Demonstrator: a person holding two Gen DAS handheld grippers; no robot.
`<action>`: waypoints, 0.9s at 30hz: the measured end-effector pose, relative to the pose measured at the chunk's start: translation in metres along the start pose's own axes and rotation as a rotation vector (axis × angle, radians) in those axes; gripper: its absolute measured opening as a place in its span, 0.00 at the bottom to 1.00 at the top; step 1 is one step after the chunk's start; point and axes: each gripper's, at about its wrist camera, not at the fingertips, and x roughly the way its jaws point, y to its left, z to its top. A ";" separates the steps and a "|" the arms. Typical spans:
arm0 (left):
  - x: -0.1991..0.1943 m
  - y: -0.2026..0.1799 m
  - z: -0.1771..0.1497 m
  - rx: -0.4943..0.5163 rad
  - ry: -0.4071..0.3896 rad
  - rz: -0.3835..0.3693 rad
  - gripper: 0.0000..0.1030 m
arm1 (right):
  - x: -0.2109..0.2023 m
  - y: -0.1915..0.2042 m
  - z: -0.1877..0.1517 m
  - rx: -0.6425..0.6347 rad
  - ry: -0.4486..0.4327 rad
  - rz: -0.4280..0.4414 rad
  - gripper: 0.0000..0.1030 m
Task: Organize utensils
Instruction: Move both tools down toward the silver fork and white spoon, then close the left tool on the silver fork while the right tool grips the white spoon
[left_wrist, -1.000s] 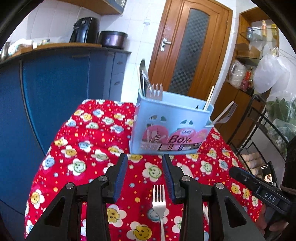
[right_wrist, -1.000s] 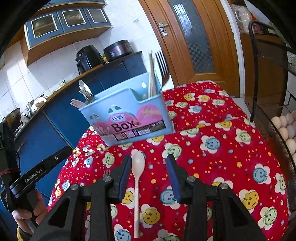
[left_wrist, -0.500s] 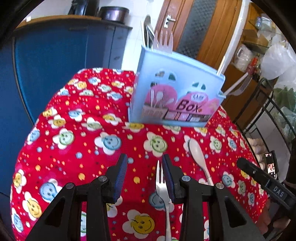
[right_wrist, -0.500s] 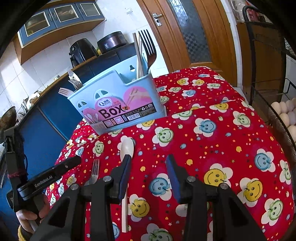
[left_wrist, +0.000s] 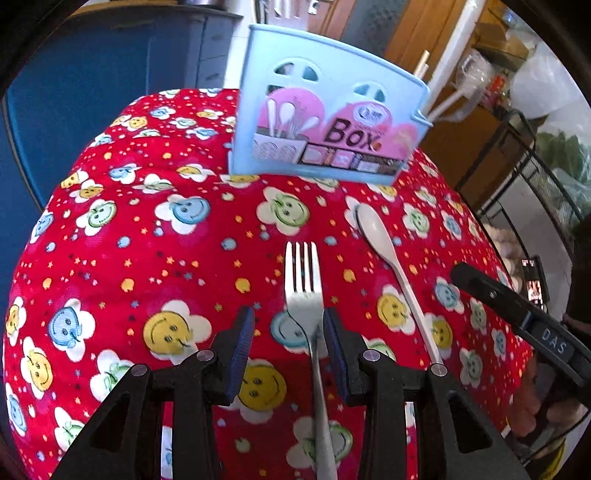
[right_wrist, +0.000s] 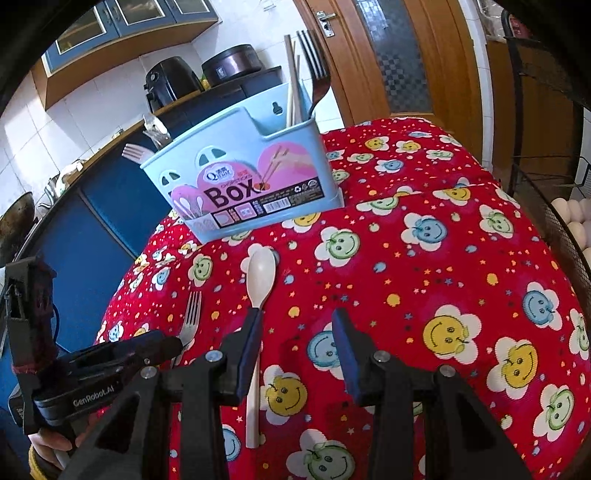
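A metal fork (left_wrist: 303, 288) lies on the red smiley tablecloth (left_wrist: 147, 251), tines toward the light-blue utensil box (left_wrist: 325, 122). My left gripper (left_wrist: 289, 332) is open and low over it, with the fork's neck between the fingers, close to the right pad. A white plastic spoon (right_wrist: 260, 273) lies beside the fork (right_wrist: 190, 317), bowl toward the box (right_wrist: 243, 184). My right gripper (right_wrist: 297, 332) is open just right of the spoon; the handle runs under its left finger. The box holds forks, spoons and chopsticks.
Blue kitchen cabinets (right_wrist: 96, 236) stand behind and left of the table. A wire rack with eggs (right_wrist: 572, 218) is close at the right edge. A wooden door (right_wrist: 402, 55) is at the back. The cloth falls away at the table's rounded edges.
My left gripper has sunk and tipped downward toward the fork, whose neck now sits between its fingers. The right gripper has tilted down slightly over the spoon; both jaws keep the same width.
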 end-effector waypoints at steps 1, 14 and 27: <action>0.000 -0.001 -0.001 0.009 0.004 0.001 0.38 | 0.000 0.001 0.000 -0.003 0.003 -0.001 0.41; 0.007 -0.020 -0.005 0.176 0.072 0.084 0.24 | 0.004 0.003 -0.003 -0.012 0.027 -0.006 0.41; 0.006 -0.006 0.004 0.127 0.071 -0.006 0.05 | 0.009 0.009 -0.002 -0.033 0.078 0.012 0.41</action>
